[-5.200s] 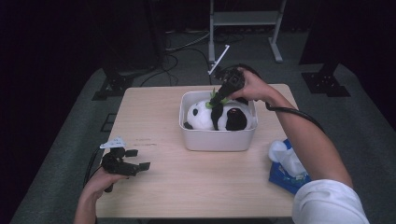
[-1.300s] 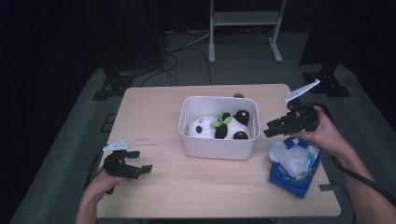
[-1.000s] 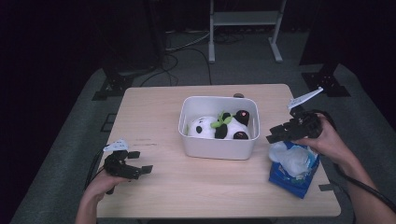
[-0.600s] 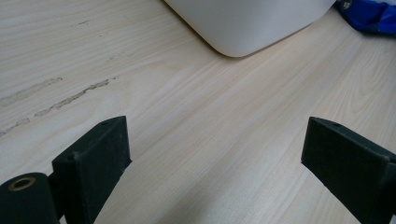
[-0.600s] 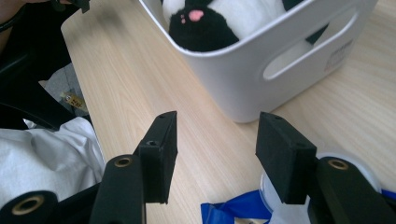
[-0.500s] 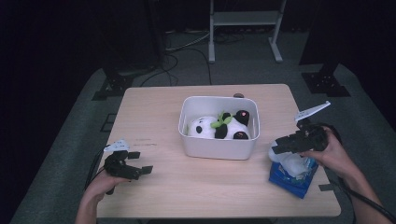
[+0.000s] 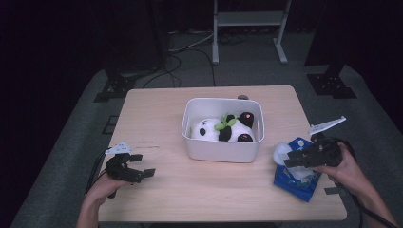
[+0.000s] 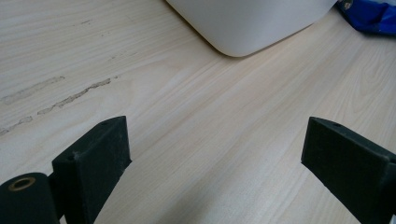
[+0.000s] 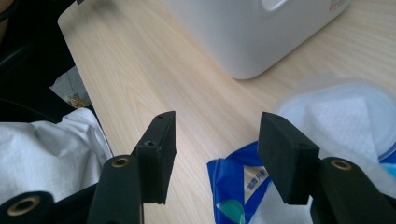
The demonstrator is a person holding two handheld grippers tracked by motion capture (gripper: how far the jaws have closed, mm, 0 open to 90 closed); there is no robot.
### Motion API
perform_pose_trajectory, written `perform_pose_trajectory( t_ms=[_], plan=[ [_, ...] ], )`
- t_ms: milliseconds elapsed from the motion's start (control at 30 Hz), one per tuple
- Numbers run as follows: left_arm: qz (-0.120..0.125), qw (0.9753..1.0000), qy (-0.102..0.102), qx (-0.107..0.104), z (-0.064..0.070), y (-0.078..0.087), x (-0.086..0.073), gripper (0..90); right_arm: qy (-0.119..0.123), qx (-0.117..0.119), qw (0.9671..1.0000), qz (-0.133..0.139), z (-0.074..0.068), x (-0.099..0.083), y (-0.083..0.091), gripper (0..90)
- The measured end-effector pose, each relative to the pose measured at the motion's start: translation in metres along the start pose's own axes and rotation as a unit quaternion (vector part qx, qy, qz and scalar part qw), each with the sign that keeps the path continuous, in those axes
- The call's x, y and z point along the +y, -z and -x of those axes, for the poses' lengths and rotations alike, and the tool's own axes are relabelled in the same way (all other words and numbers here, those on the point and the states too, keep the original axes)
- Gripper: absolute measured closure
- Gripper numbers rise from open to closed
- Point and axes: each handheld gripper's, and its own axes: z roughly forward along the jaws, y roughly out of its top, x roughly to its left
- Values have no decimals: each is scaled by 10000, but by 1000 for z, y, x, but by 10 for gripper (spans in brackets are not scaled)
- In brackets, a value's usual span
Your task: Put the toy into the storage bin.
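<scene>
The white tub is standing near the middle of the wooden table and serving as the landmark here. A panda toy with a green leaf is lying inside the tub. To the right of the tub, near the table's right edge, a blue pack of wipes is lying flat with its round lid open and a white wipe showing at the opening. The right gripper is hovering just over the tub-side end of that pack; its jaws are standing moderately apart with nothing between them, and in the right gripper view the pack's blue corner and bare table are showing through the gap. Well to the left of the tub, near the table's front left corner, the left gripper is resting low over the wood, pointing toward the tub; its jaws are spread wide and empty, framing bare table in the left gripper view, with the tub's rounded corner beyond.
</scene>
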Motion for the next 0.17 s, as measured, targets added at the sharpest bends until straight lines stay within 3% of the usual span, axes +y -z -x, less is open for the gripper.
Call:
perform_pose_trajectory(
  t_ms=[167],
  plan=[
    [1, 10000, -21, 6, 0, 0, 1, 67, -15, 29, 10000, 59, -3, -8, 1, 449]
  ],
)
